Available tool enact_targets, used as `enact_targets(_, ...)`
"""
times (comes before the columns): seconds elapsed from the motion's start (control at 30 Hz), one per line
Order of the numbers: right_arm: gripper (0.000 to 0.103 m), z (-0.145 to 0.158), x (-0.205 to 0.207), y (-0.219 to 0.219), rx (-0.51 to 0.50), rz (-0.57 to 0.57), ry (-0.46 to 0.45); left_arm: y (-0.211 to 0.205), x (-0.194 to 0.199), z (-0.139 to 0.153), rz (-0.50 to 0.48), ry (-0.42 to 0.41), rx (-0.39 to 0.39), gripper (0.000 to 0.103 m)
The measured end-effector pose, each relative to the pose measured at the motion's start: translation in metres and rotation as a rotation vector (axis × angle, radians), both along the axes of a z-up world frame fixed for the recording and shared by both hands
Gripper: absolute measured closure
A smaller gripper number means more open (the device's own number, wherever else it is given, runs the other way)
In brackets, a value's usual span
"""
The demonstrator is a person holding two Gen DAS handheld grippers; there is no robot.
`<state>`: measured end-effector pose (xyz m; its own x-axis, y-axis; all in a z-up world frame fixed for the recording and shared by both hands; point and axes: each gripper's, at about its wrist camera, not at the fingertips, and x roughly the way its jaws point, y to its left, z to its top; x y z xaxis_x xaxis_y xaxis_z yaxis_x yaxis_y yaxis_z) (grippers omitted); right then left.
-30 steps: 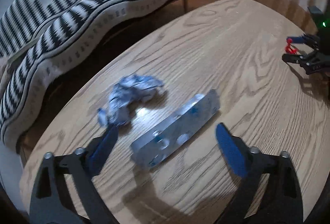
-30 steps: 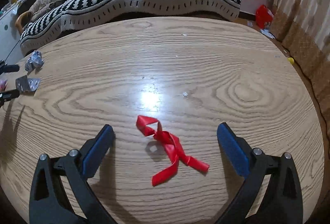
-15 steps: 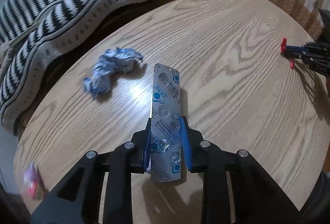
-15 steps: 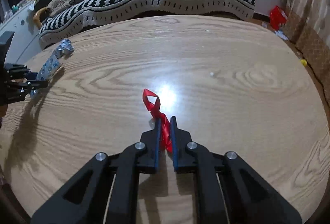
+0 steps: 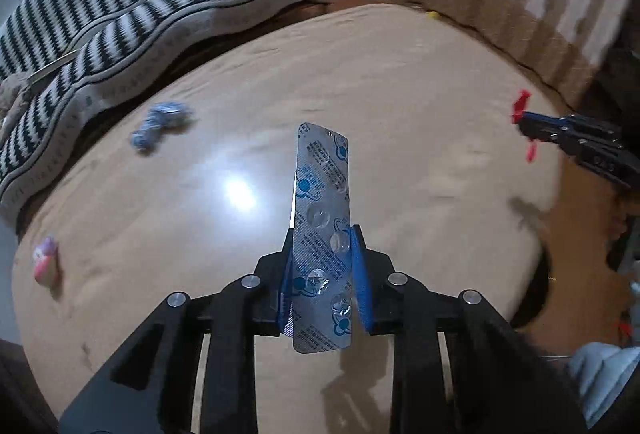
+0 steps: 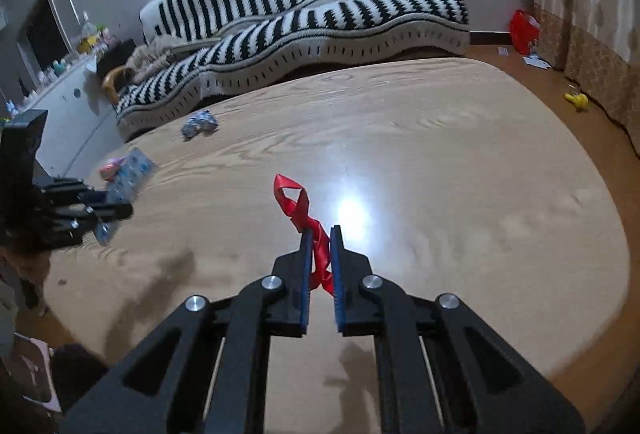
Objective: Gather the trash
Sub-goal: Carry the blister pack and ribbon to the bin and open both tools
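Note:
My left gripper is shut on a silver blister pack, which sticks up between the blue pads above the wooden table. My right gripper is shut on a red ribbon, its loop hanging free above the table. Each view shows the other gripper: the right one with the ribbon, the left one with the pack. A crumpled blue-white wrapper lies near the table's far left edge. A small pink piece lies by the left edge.
A black-and-white striped sofa runs along the far side of the table. A red bag and a yellow toy lie on the floor at the right by the curtain. A white cabinet stands at the left.
Both grippers closed, the left on the blister pack and the right on the red ribbon. Both then rose off the table and drew back with their pieces.

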<state>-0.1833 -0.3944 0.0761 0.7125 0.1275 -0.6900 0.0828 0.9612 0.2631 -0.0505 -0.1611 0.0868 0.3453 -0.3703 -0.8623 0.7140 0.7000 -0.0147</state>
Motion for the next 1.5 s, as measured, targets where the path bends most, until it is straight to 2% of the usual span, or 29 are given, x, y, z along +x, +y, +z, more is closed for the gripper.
enact_targets(0.17, 0.094, -0.003, -0.113, -0.038, 0.013, -0.125, -0.002, -0.054, -0.092, -0.002, -0.112, 0.064, -0.055, 0.078)
enact_targets(0.23, 0.094, -0.022, -0.154, -0.056, 0.041, -0.199, 0.032, -0.084, -0.129, -0.016, -0.178, 0.133, -0.080, 0.078)
enact_targets(0.3, 0.094, -0.040, -0.185, -0.065, 0.040, -0.264, 0.072, -0.119, -0.164, -0.042, -0.241, 0.201, -0.071, 0.078)
enact_targets(0.4, 0.094, -0.056, -0.226, -0.074, 0.094, -0.298, 0.083, -0.157, -0.201, -0.077, -0.289, 0.305, -0.048, 0.078)
enact_targets(0.43, 0.094, -0.059, -0.237, -0.078, 0.114, -0.309, 0.083, -0.165, -0.209, -0.083, -0.302, 0.314, -0.041, 0.078)
enact_targets(0.6, 0.094, -0.071, -0.257, -0.092, 0.151, -0.343, 0.091, -0.196, -0.238, -0.099, -0.340, 0.332, -0.016, 0.078)
enact_targets(0.9, 0.094, -0.080, -0.247, -0.101, 0.200, -0.332, 0.088, -0.207, -0.237, -0.098, -0.355, 0.317, -0.005, 0.078)
enact_targets(0.93, 0.093, -0.080, -0.244, -0.102, 0.202, -0.336, 0.090, -0.207, -0.237, -0.099, -0.347, 0.300, 0.013, 0.075)
enact_targets(0.97, 0.093, -0.080, -0.243, -0.105, 0.213, -0.341, 0.088, -0.201, -0.240, -0.100, -0.340, 0.293, 0.026, 0.054)
enact_targets(1.0, 0.093, -0.082, -0.243, -0.110, 0.251, -0.345, 0.084, -0.200, -0.239, -0.101, -0.324, 0.287, 0.041, 0.014)
enact_targets(1.03, 0.073, -0.084, -0.242, -0.115, 0.290, -0.357, 0.095, -0.199, -0.240, -0.099, -0.315, 0.283, 0.029, 0.005)
enact_targets(1.07, 0.011, -0.087, -0.241, -0.120, 0.315, -0.376, 0.114, -0.196, -0.238, -0.095, -0.307, 0.275, 0.002, 0.006)
enact_targets(1.1, 0.012, -0.090, -0.242, -0.125, 0.336, -0.417, 0.116, -0.192, -0.236, -0.091, -0.308, 0.271, -0.011, 0.006)
enact_targets(1.13, 0.005, -0.093, -0.244, -0.130, 0.346, -0.464, 0.105, -0.187, -0.230, -0.086, -0.311, 0.269, -0.008, 0.006)
enact_targets(1.17, 0.006, -0.095, -0.245, -0.132, 0.330, -0.502, 0.108, -0.181, -0.224, -0.079, -0.308, 0.264, -0.008, 0.006)
enact_targets(1.27, 0.006, -0.098, -0.239, -0.130, 0.218, -0.600, 0.124, -0.143, -0.192, -0.049, -0.217, 0.176, -0.057, 0.006)
enact_targets(1.33, 0.006, -0.098, -0.228, -0.121, 0.137, -0.624, 0.130, -0.102, -0.166, -0.031, -0.113, 0.096, -0.081, 0.006)
enact_targets(1.4, 0.006, -0.097, -0.214, -0.110, 0.075, -0.599, 0.119, -0.050, -0.135, -0.022, 0.030, 0.036, -0.060, 0.006)
enact_targets(1.5, 0.006, -0.086, -0.174, -0.085, 0.022, -0.493, 0.084, 0.032, -0.098, -0.018, 0.230, 0.018, -0.054, 0.006)
